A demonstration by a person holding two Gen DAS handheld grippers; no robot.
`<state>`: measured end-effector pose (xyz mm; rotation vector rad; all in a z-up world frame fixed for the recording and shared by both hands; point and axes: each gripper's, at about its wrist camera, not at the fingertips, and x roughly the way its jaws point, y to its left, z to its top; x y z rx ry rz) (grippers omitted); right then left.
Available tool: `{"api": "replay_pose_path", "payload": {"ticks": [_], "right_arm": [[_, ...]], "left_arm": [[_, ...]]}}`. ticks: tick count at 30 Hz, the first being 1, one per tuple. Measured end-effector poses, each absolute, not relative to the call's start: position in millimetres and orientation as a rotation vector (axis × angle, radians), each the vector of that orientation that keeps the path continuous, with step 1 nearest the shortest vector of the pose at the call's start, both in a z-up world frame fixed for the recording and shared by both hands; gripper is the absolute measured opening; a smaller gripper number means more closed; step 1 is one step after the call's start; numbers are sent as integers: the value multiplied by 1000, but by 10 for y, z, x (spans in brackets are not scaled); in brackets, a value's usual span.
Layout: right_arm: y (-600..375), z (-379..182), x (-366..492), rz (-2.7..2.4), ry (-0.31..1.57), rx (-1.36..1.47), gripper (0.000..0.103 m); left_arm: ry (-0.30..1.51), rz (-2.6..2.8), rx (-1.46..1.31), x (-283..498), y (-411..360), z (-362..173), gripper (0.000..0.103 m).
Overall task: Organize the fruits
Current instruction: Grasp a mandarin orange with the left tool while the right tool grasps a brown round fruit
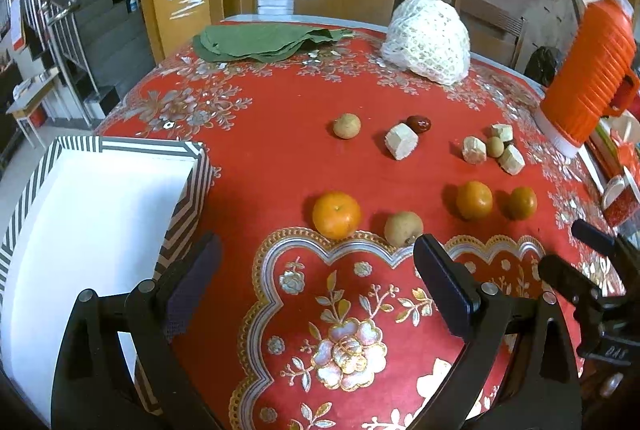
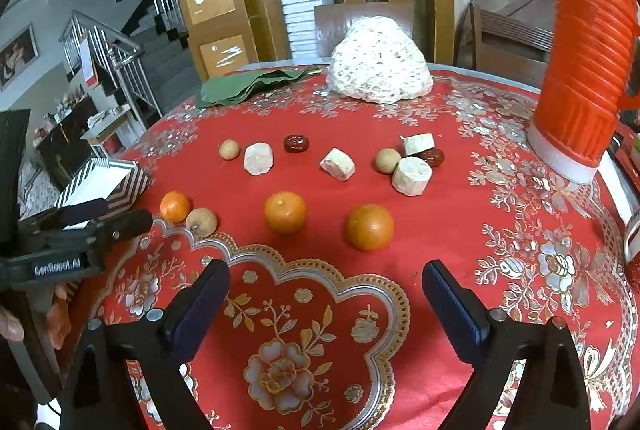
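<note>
Three oranges lie on the red cloth: the left one (image 1: 336,215) (image 2: 175,206), the middle one (image 1: 474,200) (image 2: 285,212) and the right one (image 1: 522,203) (image 2: 370,227). A tan round fruit (image 1: 403,228) (image 2: 201,221) lies beside the left orange. Behind are small brown fruits (image 1: 347,126), red dates (image 1: 419,124) (image 2: 297,143) and pale cut chunks (image 1: 401,141) (image 2: 337,164). A striped white box (image 1: 100,222) (image 2: 102,186) stands at the left. My left gripper (image 1: 316,270) is open and empty just short of the left orange. My right gripper (image 2: 326,288) is open and empty in front of the oranges.
An orange ribbed thermos (image 1: 592,74) (image 2: 584,58) stands at the right edge. A white net bundle (image 1: 426,40) (image 2: 378,68) and green leaves (image 1: 264,42) (image 2: 248,84) lie at the far side. The table's left edge drops beside the box.
</note>
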<state>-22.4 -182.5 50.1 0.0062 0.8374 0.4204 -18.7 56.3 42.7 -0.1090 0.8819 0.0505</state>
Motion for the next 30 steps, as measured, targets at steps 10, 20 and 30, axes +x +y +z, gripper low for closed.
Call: {"api": "replay_pose_path", "payload": {"ticks": [10, 20, 30], "right_arm": [[-1803, 445, -196, 434, 861, 10, 95], [-1781, 371, -159, 448, 884, 18, 95], [-1661, 411, -143, 528, 871, 3, 94]], "left_arm": [[877, 74, -111, -147, 629, 419, 98], [918, 81, -155, 21, 660, 327, 92], [1014, 80, -200, 246, 674, 128, 74]]}}
